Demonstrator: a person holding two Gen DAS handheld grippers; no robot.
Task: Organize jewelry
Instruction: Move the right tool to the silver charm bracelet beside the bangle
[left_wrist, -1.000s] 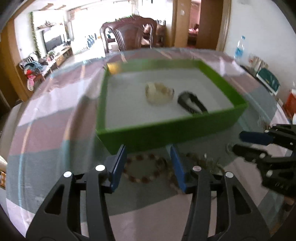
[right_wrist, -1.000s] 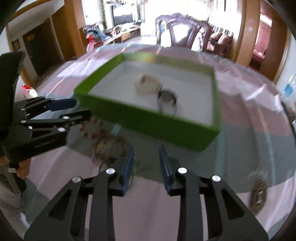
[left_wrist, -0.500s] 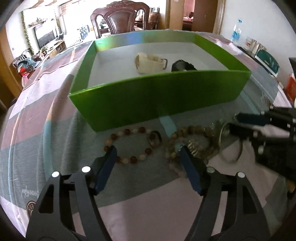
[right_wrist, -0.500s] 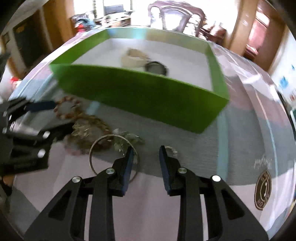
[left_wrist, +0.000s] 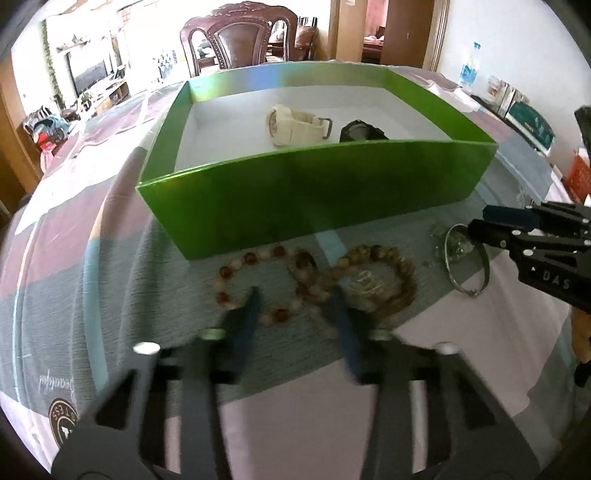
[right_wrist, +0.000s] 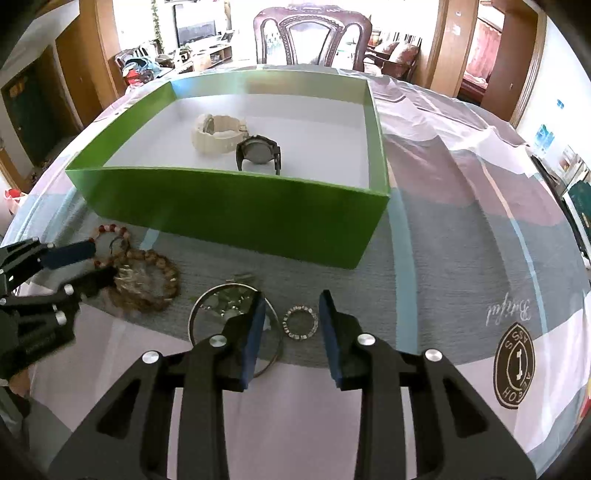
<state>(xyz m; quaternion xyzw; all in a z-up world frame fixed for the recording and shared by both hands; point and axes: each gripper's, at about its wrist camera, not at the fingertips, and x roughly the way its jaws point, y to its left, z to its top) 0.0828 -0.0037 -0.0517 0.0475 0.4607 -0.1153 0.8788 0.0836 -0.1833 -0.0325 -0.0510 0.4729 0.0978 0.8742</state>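
Observation:
A green box (left_wrist: 314, 192) (right_wrist: 229, 206) holds a cream watch (left_wrist: 295, 127) (right_wrist: 216, 134) and a black watch (left_wrist: 360, 131) (right_wrist: 258, 153). On the cloth in front of it lie a red-and-white bead bracelet (left_wrist: 225, 273) (right_wrist: 110, 229), a brown bead bracelet (left_wrist: 402, 273) (right_wrist: 166, 269), a silver bangle (left_wrist: 469, 291) (right_wrist: 195, 314) and a small sparkly ring (right_wrist: 301, 321). My left gripper (left_wrist: 293, 299) (right_wrist: 101, 262) is closing, its blurred fingers astride the near arc of the red-and-white bracelet. My right gripper (right_wrist: 291, 301) (left_wrist: 480, 218) stands open with the small ring between its fingers.
A clump of small crystal pieces (right_wrist: 225, 299) lies inside the bangle. A carved wooden chair (left_wrist: 240, 37) stands behind the table and a water bottle (left_wrist: 467, 66) at the far right. The patchwork tablecloth has a round logo (right_wrist: 515, 369) at the near right.
Both grippers have come down towards the cloth. The left jaws spread wide, then narrowed around the red-and-white bracelet. The right gripper now straddles the small ring.

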